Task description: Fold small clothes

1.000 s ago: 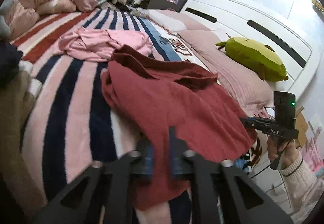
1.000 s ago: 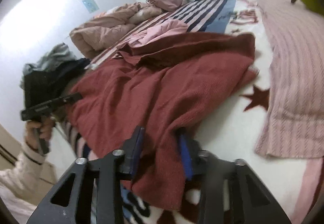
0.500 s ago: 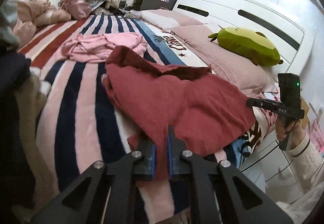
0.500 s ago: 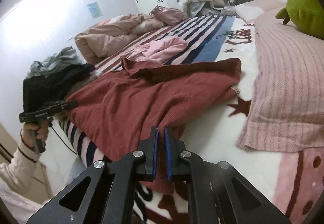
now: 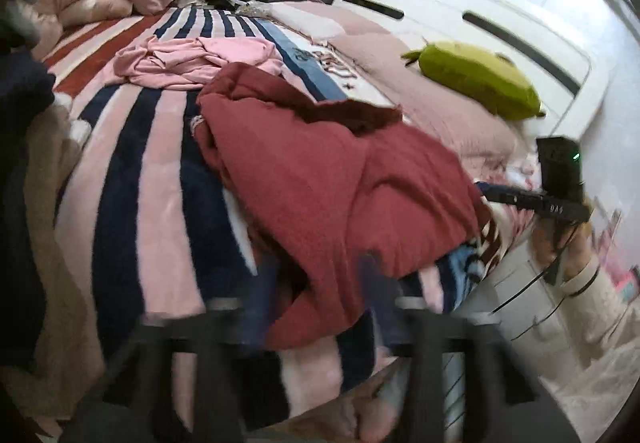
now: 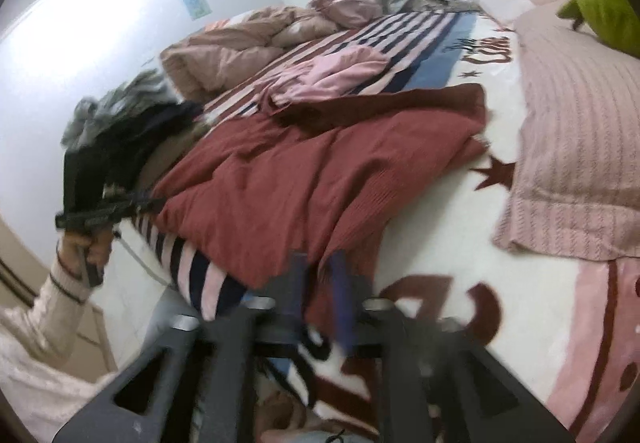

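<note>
A dark red knit garment (image 5: 320, 179) lies spread over the near edge of the striped bed (image 5: 132, 179); it also shows in the right wrist view (image 6: 288, 179). My left gripper (image 5: 316, 275) is open, its blurred fingers on either side of the garment's hanging near corner. My right gripper (image 6: 320, 279) is open by a narrower gap, with the garment's other near corner between its fingers. Each gripper shows in the other's view, the right one (image 5: 532, 199) and the left one (image 6: 104, 215), held by a hand in a cream sleeve.
A pink garment (image 5: 192, 61) lies crumpled farther back on the bed. A green plush toy (image 5: 476, 81) rests on the pink pillow (image 6: 580, 147) by the white headboard (image 5: 480, 19). Dark and beige clothes (image 5: 28, 203) are piled at the left. A crumpled duvet (image 6: 236, 51) lies at the far end.
Both grippers were shut on the red garment's near corners half a second ago and have now opened. The garment's near edge has slid toward the bed edge. The frames are motion-blurred.
</note>
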`<move>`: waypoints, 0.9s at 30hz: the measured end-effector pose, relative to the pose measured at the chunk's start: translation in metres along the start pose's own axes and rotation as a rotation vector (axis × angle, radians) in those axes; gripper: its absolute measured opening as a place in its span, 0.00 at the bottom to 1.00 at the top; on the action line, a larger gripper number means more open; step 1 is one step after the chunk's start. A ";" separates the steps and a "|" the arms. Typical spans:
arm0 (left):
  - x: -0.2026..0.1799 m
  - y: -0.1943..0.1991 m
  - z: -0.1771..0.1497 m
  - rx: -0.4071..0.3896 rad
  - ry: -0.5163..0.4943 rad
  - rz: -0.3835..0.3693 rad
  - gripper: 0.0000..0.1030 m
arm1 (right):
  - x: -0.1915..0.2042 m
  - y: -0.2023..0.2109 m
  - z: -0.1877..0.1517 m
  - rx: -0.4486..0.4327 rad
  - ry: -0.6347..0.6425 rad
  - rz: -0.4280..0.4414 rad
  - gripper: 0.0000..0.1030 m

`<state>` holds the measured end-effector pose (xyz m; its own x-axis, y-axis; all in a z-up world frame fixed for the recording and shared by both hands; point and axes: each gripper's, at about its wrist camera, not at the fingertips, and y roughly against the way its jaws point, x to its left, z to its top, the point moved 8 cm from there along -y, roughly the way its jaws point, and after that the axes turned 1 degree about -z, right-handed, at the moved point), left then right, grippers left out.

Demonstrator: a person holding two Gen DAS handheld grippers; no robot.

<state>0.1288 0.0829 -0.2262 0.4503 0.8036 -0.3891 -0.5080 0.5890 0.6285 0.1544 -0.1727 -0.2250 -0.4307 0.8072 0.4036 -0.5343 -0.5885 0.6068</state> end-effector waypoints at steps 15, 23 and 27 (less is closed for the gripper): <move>-0.008 0.006 -0.006 0.003 -0.003 -0.075 0.04 | 0.010 0.001 -0.005 0.014 -0.047 0.158 0.02; 0.001 0.014 -0.006 0.028 0.003 -0.024 0.50 | 0.001 0.001 -0.014 0.062 -0.030 0.065 0.13; 0.004 0.037 0.031 -0.060 -0.019 0.041 0.51 | 0.004 0.019 0.025 -0.014 0.065 -0.033 0.34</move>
<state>0.1348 0.1055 -0.1841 0.4422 0.8255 -0.3507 -0.5692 0.5605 0.6016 0.1609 -0.1793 -0.1944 -0.4589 0.8218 0.3377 -0.5587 -0.5625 0.6095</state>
